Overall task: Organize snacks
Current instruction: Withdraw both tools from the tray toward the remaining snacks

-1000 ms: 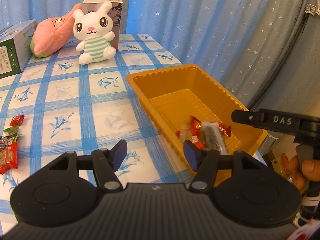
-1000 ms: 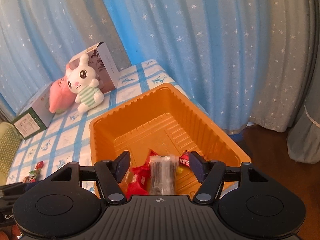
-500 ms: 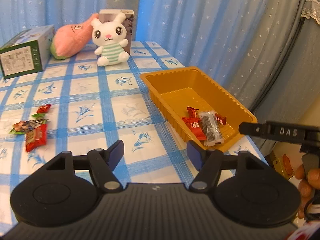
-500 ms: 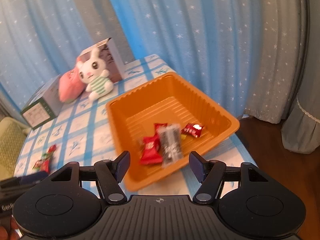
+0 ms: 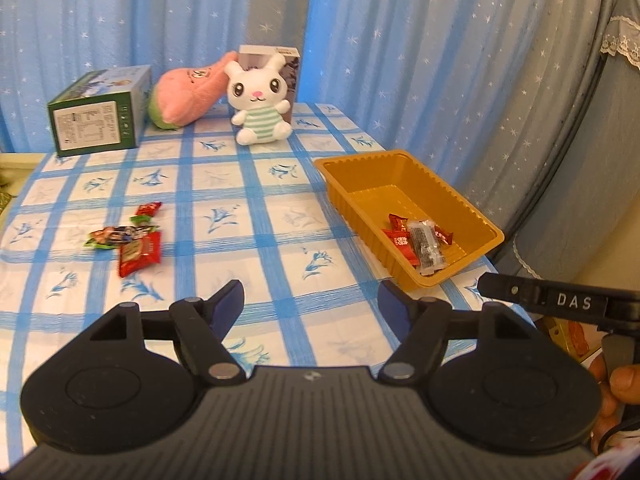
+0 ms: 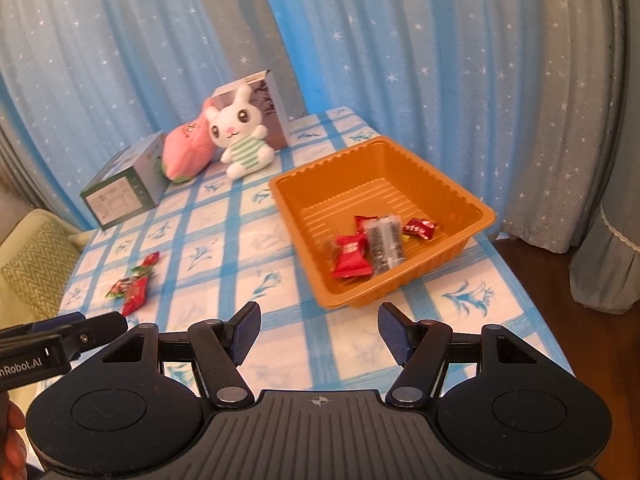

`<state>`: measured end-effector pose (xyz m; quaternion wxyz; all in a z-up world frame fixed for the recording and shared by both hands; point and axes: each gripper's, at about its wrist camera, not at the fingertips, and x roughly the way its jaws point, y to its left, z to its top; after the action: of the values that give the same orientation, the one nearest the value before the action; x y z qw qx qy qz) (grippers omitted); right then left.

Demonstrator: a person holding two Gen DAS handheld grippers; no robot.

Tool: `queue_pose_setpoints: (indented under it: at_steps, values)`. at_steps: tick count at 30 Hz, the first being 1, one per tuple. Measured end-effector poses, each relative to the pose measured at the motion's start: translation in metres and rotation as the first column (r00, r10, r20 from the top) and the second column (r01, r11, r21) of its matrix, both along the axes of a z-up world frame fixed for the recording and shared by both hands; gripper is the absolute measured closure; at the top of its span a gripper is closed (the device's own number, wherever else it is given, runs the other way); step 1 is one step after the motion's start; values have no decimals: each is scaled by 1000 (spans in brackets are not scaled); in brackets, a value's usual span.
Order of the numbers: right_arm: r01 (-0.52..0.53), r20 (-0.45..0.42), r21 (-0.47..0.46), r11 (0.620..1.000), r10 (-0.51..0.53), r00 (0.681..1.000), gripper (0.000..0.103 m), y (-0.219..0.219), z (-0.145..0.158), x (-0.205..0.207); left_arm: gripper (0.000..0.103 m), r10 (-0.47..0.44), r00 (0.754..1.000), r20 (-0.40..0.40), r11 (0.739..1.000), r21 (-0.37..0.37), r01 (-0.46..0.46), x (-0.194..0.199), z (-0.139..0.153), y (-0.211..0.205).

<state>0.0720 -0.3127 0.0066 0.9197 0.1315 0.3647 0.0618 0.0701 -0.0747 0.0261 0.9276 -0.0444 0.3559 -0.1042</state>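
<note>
Snack packets, crinkly foil in red and green, lie loose at left of the left-wrist view, likely next to go; others sit in the ribbed orange plastic tray at right. Left gripper and right gripper gape wide, empty.

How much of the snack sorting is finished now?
Partly done: several wrapped snacks already lie in the orange tray. Nothing is in hand; the left gripper and right gripper are open and empty. A few loose snacks remain on the tablecloth.
</note>
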Motion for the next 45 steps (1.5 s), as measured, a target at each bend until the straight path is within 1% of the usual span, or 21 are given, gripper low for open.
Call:
queue_pose_setpoints:
  at_steps: [8, 16, 30, 45]
  values:
    - [-38, 4, -10, 999, 38, 999, 38, 24, 2, -16, 31, 41, 999, 3, 999, 3, -41, -21, 5, 24]
    - [-89, -3, -15, 996, 89, 996, 38, 46, 1, -19, 30, 80, 997, 3, 997, 14, -80, -34, 6, 47]
    - [-147, -10, -25, 989, 147, 989, 38, 72, -2, -13, 29, 152, 988, -8, 988, 31, -152, -38, 0, 84]
    - [-196, -14, -45, 980, 196, 981, 38, 98, -7, -2, 28, 180, 983, -25, 983, 38, -179, -32, -7, 104]
